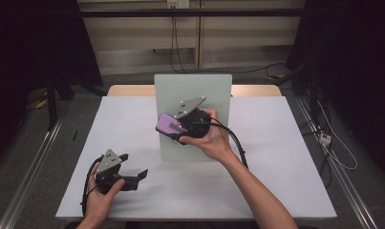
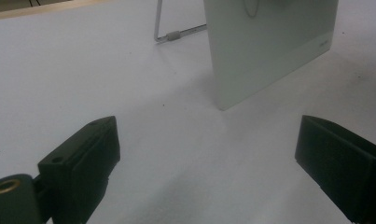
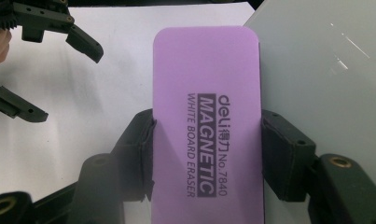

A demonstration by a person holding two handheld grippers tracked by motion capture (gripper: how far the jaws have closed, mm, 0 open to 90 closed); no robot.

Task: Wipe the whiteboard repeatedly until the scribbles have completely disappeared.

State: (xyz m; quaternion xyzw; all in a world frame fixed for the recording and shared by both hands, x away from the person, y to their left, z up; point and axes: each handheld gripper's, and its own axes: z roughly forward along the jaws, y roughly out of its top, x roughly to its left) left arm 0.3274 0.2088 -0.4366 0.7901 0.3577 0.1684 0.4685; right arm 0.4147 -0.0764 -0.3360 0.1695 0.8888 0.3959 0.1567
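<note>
- Eraser (image 3: 206, 121), a purple magnetic whiteboard one, is clamped flat in the right hand-held gripper (image 3: 206, 154), poised for wiping the propped whiteboard (image 1: 214, 95).
- Left hand-held gripper (image 1: 133, 167) is rested with jaws spread and nothing in them on the near left of the table (image 1: 276, 157), kept clear.

So the eraser (image 3: 206, 126) is sitting squeezed between the two black jaws, which are pressing on its long sides near the lower half. It's a purple, flat, rounded-corner block with dark print running along its length: "deli No. 7840", "MAGNETIC", "WHITE BOARD ERASER". In the high view the eraser (image 1: 169, 126) is hanging tilted over the left edge of the whiteboard (image 1: 195, 86), roughly halfway up it. The whiteboard is a pale, blank, glossy panel, standing propped up on a thin metal leg in the middle of the table, leaning back a bit.
</note>
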